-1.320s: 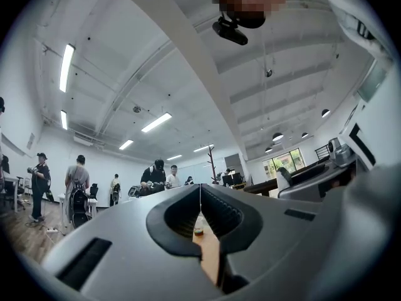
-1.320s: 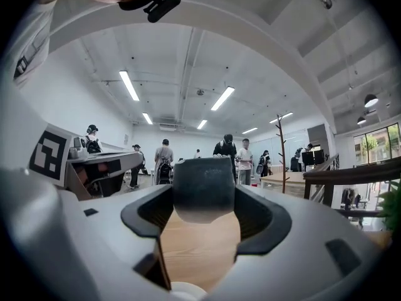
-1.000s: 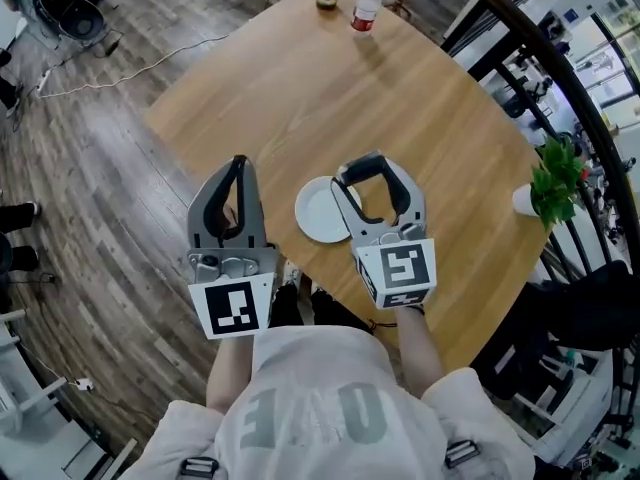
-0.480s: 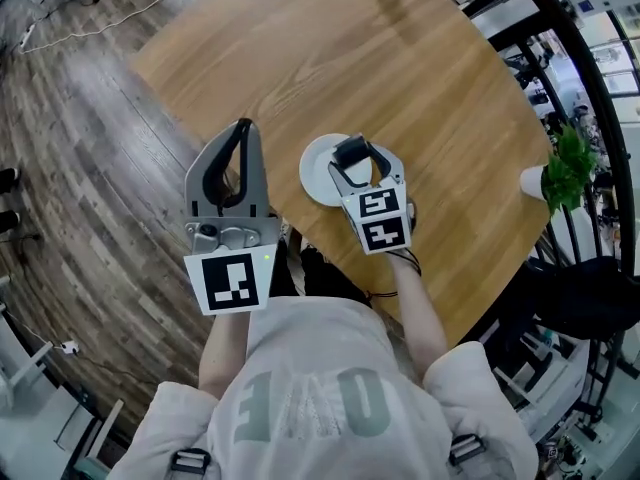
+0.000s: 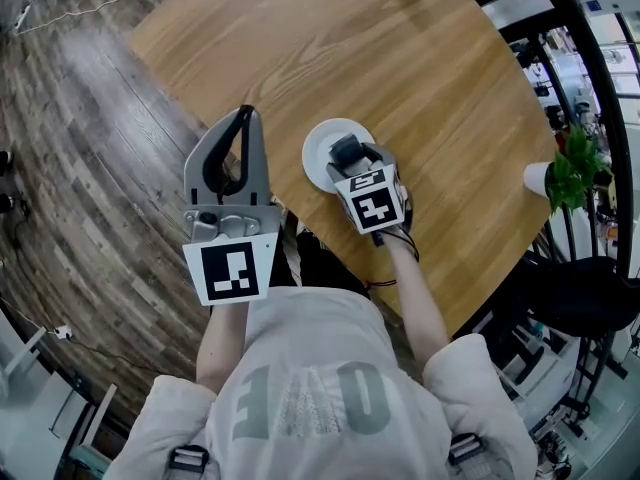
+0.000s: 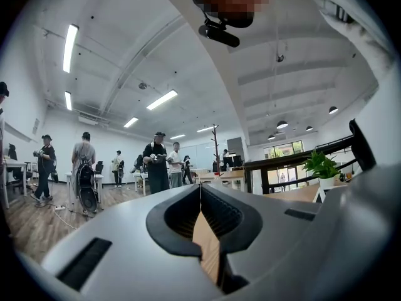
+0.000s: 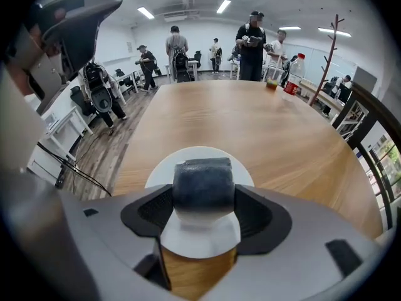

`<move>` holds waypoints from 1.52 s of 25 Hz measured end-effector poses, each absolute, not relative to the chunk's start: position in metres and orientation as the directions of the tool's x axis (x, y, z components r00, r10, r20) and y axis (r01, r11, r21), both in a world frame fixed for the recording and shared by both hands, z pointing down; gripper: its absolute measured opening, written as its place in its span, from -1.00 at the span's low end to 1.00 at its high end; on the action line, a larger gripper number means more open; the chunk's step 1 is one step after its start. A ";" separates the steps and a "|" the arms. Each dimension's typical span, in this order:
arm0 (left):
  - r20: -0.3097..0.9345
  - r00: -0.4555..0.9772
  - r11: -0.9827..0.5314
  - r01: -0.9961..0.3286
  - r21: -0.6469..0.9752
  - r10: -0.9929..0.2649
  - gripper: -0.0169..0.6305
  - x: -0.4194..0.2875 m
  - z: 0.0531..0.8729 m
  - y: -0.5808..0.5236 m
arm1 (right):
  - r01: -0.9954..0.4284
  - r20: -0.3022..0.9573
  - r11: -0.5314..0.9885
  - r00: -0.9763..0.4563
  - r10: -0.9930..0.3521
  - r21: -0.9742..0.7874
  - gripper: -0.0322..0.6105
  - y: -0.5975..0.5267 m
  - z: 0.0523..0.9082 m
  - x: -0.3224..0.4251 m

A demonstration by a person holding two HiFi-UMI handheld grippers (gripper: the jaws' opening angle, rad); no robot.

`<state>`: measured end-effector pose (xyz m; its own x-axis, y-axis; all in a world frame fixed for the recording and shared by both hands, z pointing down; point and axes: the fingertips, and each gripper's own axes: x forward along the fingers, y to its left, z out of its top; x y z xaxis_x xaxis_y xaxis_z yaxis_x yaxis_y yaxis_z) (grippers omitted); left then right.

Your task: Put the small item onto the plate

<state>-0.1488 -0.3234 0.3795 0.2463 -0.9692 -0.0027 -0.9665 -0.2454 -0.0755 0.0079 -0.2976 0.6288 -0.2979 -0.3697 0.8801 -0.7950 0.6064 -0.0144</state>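
The right gripper (image 7: 202, 213) pinches a dark, seemingly soft, light block (image 7: 202, 177) by its sides over the plate (image 7: 160, 171); the left gripper (image 6: 200, 196) sits closed, empty.

Wood-grain table (image 5: 420, 68), smooth plate (image 5: 322, 151)

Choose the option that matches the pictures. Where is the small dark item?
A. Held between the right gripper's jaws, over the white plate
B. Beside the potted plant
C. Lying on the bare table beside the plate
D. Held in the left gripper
A: the right gripper view shows the small dark item pinched between the jaws of the right gripper, with the white plate below it.
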 end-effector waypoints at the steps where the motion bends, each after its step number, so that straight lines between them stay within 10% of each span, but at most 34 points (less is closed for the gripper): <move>1: -0.003 0.247 -0.246 -0.966 -0.076 -0.969 -0.92 -0.149 0.380 -0.324 | -0.800 0.881 0.600 -0.300 -0.367 -0.023 0.05 -0.299 0.630 0.008; 23: -0.032 0.248 -0.245 -0.967 -0.073 -0.968 -0.92 -0.153 0.367 -0.318 | -0.782 0.766 0.617 -0.344 -0.544 0.087 0.00 -0.316 0.593 -0.004; 29: -0.092 0.268 -0.260 -0.961 -0.094 -0.959 -0.92 -0.147 0.340 -0.319 | -0.853 0.526 0.513 -0.397 -0.753 0.091 -0.03 -0.354 0.486 -0.003; 33: -0.134 0.291 -0.279 -0.955 -0.103 -0.947 -0.92 -0.138 0.321 -0.319 | -0.927 0.212 0.366 -0.375 -0.903 -0.081 -0.56 -0.363 0.396 0.016; 38: -0.174 0.342 -0.321 -0.937 -0.136 -0.923 -0.92 -0.125 0.303 -0.325 | -0.946 -0.085 0.314 -0.307 -0.948 -0.082 -0.77 -0.348 0.318 0.029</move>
